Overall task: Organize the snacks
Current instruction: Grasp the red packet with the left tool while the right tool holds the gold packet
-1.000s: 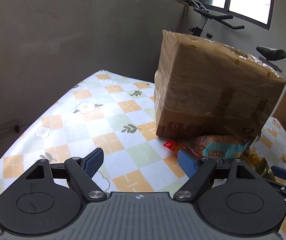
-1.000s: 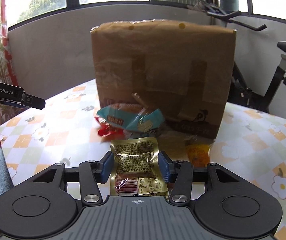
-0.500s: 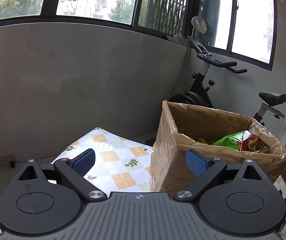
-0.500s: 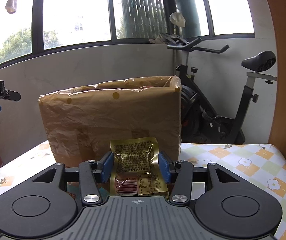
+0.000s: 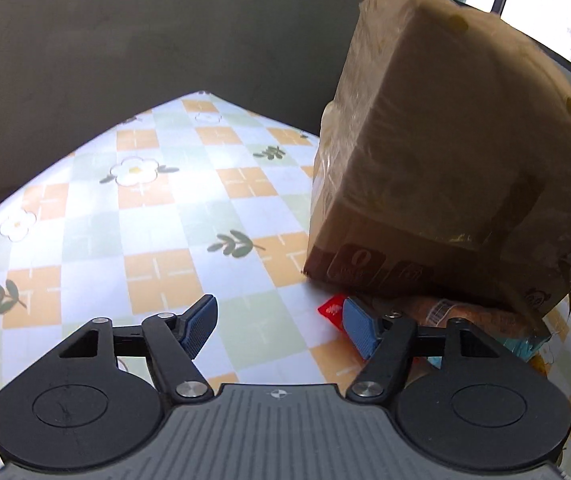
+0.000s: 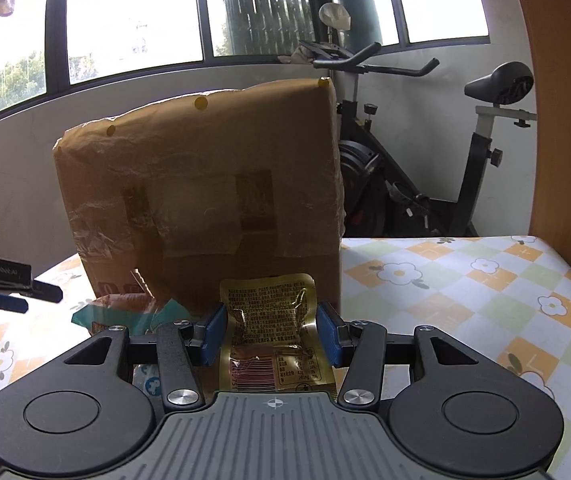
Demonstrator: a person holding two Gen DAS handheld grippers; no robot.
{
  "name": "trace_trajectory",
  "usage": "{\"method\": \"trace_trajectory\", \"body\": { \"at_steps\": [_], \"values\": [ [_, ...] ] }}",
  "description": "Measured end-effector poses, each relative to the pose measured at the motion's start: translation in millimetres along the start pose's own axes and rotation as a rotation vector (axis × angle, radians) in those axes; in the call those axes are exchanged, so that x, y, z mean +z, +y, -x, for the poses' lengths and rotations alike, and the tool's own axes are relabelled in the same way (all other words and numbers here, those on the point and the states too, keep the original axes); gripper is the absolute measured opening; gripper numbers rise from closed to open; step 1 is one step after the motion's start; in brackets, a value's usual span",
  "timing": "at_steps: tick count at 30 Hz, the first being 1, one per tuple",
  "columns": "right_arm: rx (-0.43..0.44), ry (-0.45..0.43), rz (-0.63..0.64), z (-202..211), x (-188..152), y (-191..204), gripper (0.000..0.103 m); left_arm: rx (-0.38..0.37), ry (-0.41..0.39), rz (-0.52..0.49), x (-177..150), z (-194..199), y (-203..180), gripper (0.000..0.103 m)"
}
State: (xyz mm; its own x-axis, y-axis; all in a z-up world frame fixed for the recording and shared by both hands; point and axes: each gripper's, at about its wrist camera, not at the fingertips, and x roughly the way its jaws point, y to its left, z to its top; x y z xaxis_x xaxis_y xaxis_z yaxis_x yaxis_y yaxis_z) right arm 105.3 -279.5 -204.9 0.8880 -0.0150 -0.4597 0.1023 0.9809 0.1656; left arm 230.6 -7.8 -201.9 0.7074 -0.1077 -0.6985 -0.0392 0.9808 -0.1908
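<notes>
Right hand-held gripper (image 6: 271, 334) pinches the gold foil packet (image 6: 273, 322) mid-body: light, crinkly, probably slippery. Left hand-held gripper (image 5: 279, 330) is closing on nothing near the red wrapper (image 5: 331, 310).

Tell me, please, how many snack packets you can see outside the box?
3: a gold packet clamped in the right gripper, a teal-ended packet lying at the box's foot, and a red packet beside it. Others may be hidden.

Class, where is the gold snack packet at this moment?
In the right wrist view, the gold snack packet sits low and centre, gripped between the right gripper's jaws, in front of the cardboard box.
</notes>
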Motion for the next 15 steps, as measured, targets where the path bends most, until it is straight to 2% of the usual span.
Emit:
{"method": "trace_trajectory", "body": {
  "at_steps": [6,15],
  "values": [
    [-0.007,-0.006,-0.012,1.7,-7.0,-0.5,0.046,-0.053,0.022,-0.040,-20.5,-10.3,-17.8,0.068],
    [0.000,0.014,-0.043,-1.7,-16.6,-3.6,0.046,-0.041,0.008,-0.072,-22.0,-29.0,-33.9,0.068]
  ]
}}
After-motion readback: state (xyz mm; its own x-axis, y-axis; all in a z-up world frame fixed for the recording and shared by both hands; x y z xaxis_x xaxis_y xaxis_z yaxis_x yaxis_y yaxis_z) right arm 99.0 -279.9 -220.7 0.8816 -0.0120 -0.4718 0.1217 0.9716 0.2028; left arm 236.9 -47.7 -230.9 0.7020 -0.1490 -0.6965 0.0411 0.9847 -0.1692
